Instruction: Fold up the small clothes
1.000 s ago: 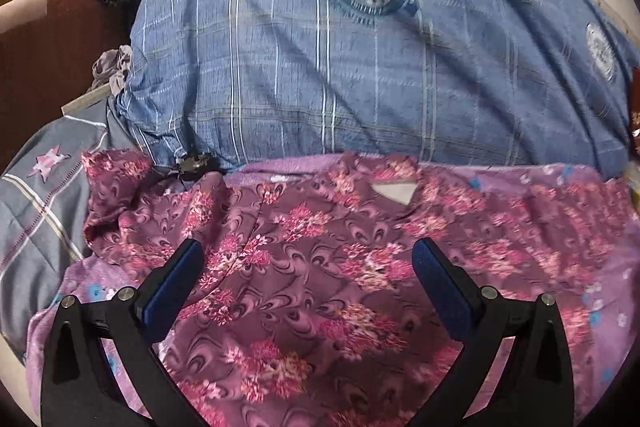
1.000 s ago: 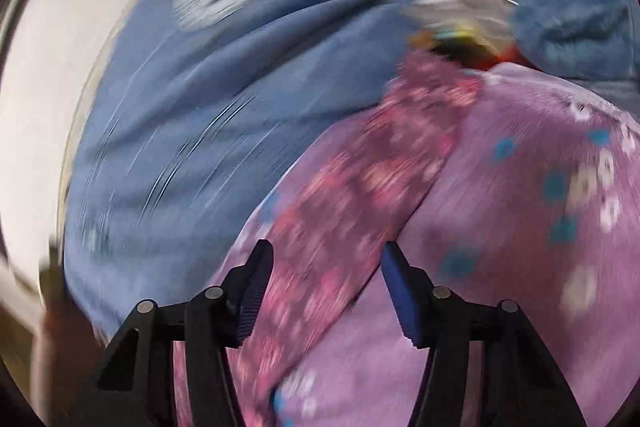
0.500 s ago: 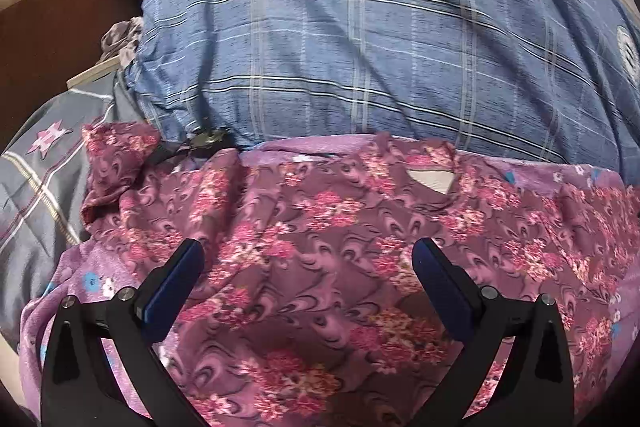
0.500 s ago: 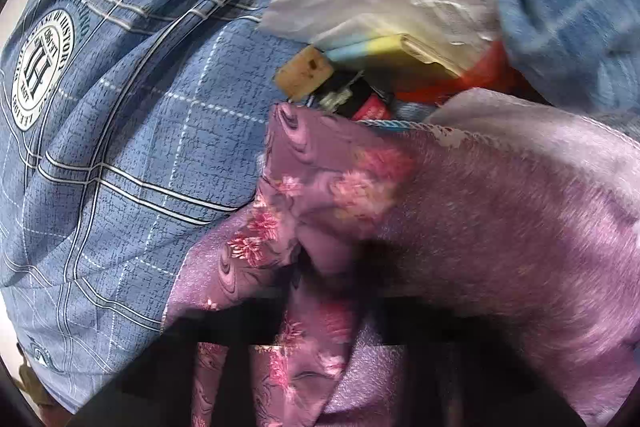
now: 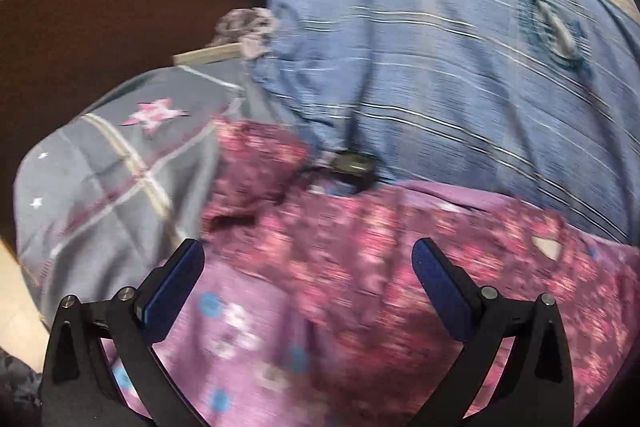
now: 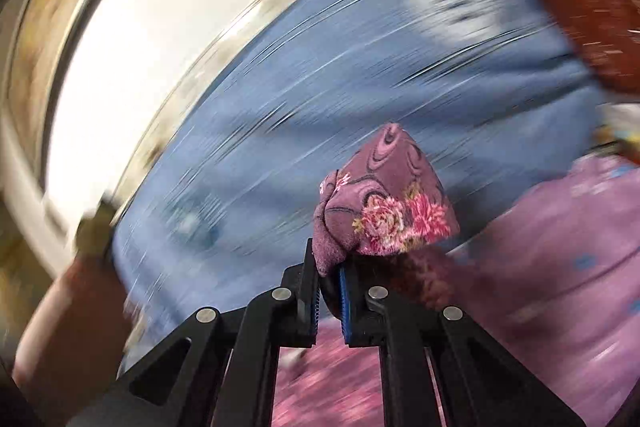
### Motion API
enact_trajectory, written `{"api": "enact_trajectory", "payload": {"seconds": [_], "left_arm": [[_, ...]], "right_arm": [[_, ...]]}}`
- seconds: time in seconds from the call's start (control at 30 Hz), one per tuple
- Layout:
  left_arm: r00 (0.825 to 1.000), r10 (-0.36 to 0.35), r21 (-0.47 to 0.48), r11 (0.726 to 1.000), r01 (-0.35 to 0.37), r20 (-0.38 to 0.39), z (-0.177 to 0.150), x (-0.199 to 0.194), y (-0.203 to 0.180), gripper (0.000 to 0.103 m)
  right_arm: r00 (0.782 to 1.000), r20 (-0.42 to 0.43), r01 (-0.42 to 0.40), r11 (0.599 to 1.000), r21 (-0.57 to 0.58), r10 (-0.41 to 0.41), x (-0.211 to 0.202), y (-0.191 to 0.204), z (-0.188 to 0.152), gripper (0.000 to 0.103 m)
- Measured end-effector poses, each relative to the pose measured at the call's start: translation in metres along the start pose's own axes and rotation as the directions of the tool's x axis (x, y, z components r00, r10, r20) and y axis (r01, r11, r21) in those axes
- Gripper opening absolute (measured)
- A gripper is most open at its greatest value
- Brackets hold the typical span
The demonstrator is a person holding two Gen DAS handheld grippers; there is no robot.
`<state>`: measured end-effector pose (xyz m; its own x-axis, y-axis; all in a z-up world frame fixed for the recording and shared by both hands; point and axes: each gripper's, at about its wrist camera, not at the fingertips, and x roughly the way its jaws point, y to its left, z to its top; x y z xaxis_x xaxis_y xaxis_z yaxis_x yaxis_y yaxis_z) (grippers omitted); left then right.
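A maroon garment with pink flowers (image 5: 380,259) lies spread on a lilac flowered sheet (image 5: 240,339); one sleeve bunches at its far left. My left gripper (image 5: 308,267) is open and empty, just above the garment's left part. In the right wrist view my right gripper (image 6: 329,267) is shut on a corner of the same garment (image 6: 388,211), and the pinched cloth stands up above the jaws. The rest of the garment trails below, blurred.
A big blue checked pillow (image 5: 460,67) lies behind the garment and also shows in the right wrist view (image 6: 320,87). A grey star-print pillow (image 5: 120,155) sits at left, before a brown headboard (image 5: 100,7). A small black object (image 5: 354,165) lies by the pillow.
My right gripper has closed on a corner of the garment and lifted it, swinging leftward. My left gripper has shifted left toward the bunched sleeve and stayed open.
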<state>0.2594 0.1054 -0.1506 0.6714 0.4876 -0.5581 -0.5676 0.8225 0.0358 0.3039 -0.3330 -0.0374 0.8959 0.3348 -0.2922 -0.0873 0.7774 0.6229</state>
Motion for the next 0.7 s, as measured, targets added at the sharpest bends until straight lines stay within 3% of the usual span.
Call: {"api": "enact_trajectory", "payload": {"seconds": [0.1,0.2,0.23,0.27,0.33,0.37,0.4,0.5,0.57,0.7], "left_arm": [[0.999,0.043,-0.049,0.998,-0.044,-0.013,0.005,0.011,0.025,0.103],[0.999,0.038,-0.092,0.995,-0.041,-0.033,0.01,0.017,0.045,0.103],[0.999,0.038,-0.104,0.994,-0.042,-0.034,0.012,0.019,0.05,0.103],[0.999,0.039,-0.114,0.993,-0.043,-0.037,0.013,0.021,0.055,0.103],[0.998,0.036,-0.132,0.99,-0.042,-0.048,0.015,0.025,0.061,0.103],[0.998,0.033,-0.145,0.989,-0.041,-0.055,0.016,0.027,0.063,0.103],[0.998,0.028,-0.159,0.987,-0.038,-0.06,0.018,0.028,0.066,0.103],[0.997,0.006,-0.198,0.98,-0.021,-0.079,0.019,0.032,0.069,0.103],[0.996,-0.019,-0.209,0.978,0.001,-0.082,0.019,0.031,0.066,0.103],[0.996,-0.056,-0.143,0.989,0.046,-0.069,0.015,0.024,0.042,0.103]], "right_arm": [[0.994,-0.097,-0.063,0.996,-0.056,0.057,0.039,0.065,-0.055,0.008],[0.966,-0.244,-0.108,0.992,-0.066,0.089,0.1,0.106,-0.127,0.013],[0.943,-0.325,-0.104,0.992,-0.069,0.076,0.113,0.129,-0.162,0.018],[0.914,-0.402,-0.095,0.992,-0.087,0.052,0.131,0.141,-0.188,0.033],[0.844,-0.532,-0.138,0.985,-0.102,0.063,0.155,0.158,-0.228,0.052],[0.812,-0.578,-0.17,0.98,-0.104,0.08,0.16,0.167,-0.244,0.052],[0.803,-0.591,-0.188,0.973,-0.134,0.074,0.158,0.176,-0.252,0.052],[0.829,-0.557,-0.221,0.946,-0.235,0.055,0.133,0.174,-0.249,0.058],[0.854,-0.514,-0.236,0.941,-0.241,0.082,0.108,0.155,-0.234,0.06],[0.922,-0.382,-0.141,0.972,-0.186,0.061,0.079,0.106,-0.193,0.059]]}}
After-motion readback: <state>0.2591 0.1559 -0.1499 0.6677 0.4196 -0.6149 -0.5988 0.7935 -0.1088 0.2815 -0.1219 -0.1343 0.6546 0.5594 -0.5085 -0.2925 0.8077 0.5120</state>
